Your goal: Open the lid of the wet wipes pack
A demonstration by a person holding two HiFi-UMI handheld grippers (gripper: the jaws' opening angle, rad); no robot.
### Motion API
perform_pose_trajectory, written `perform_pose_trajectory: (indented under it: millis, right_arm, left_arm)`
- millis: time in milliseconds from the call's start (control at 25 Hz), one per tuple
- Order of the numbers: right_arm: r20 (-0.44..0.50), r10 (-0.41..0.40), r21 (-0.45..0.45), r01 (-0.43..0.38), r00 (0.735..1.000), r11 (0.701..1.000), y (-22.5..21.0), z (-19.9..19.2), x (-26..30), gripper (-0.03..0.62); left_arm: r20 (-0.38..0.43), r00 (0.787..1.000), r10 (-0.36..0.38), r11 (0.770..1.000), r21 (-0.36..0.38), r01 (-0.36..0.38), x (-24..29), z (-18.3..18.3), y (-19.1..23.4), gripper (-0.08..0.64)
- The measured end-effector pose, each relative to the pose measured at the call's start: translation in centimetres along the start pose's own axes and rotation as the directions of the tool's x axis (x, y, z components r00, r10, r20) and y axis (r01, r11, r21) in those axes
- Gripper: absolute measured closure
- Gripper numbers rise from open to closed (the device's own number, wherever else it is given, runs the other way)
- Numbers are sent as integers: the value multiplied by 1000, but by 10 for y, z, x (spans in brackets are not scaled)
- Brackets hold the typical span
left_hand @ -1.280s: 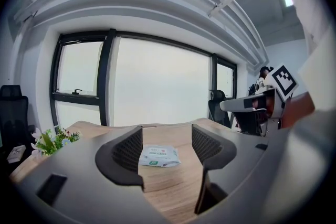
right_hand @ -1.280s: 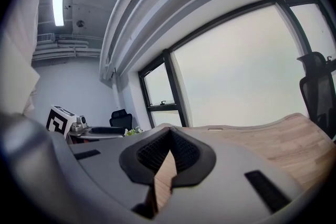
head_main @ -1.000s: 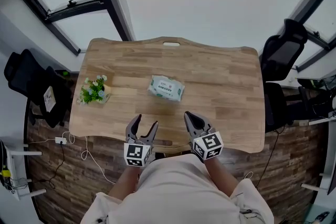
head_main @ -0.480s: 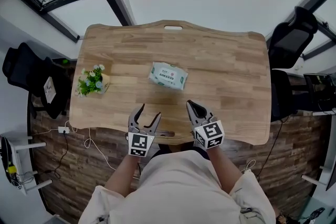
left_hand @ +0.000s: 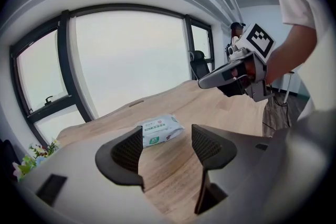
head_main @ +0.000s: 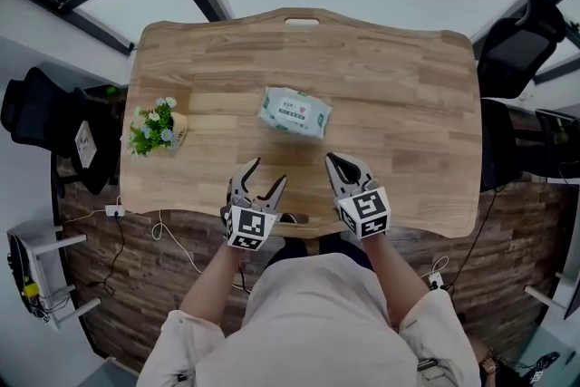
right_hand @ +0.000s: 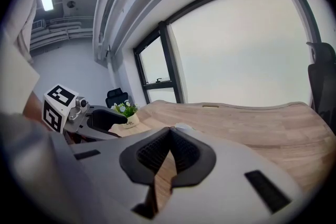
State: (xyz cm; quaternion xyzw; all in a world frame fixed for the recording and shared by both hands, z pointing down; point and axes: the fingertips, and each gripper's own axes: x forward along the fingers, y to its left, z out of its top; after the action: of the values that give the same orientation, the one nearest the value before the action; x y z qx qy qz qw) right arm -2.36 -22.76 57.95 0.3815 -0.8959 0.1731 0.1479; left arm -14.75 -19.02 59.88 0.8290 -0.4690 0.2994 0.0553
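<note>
Head view: a white, green-labelled wet wipes pack (head_main: 294, 111) lies flat near the middle of a light wooden table (head_main: 399, 113), its label facing up. Both grippers are held over the near edge of the table, on the near side of the pack and apart from it. The left gripper (head_main: 265, 173) is at the left with its jaws spread; the right gripper (head_main: 333, 160) is at the right with its jaws drawn together. A small potted plant with white flowers (head_main: 156, 128) stands near the left edge of the table, well apart from the pack. Black office chairs (head_main: 530, 36) stand off both ends of the table.

Left gripper view: the two dark jaws stand apart with nothing between them; the pack lies on the table beyond their tips.

Right gripper view: the jaw tips meet, holding nothing.
</note>
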Motion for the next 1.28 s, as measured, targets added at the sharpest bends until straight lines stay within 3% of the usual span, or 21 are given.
perform_pose_trajectory:
  millis: [520, 800, 1080, 1280]
  right_arm:
    - [-78, -7, -1, 7, 997, 1000, -19, -33, 43, 583]
    - [-139, -15, -21, 12, 990, 1000, -33, -53, 71, 583]
    - [-224, 13, -54, -25, 975, 998, -33, -74, 97, 583]
    - [-270, 14, -55, -30, 963, 998, -38, -87, 113, 583]
  left_arm:
    - [-42, 999, -22, 983, 180, 30, 53, -6, 16, 261]
    - [-72, 996, -43, 929, 364, 67, 86, -9, 27, 261]
    - [-96, 994, -53, 905, 416, 88, 116, -13, 32, 261]
    - [-115, 993, -39, 853, 514, 93, 136, -13, 37, 262]
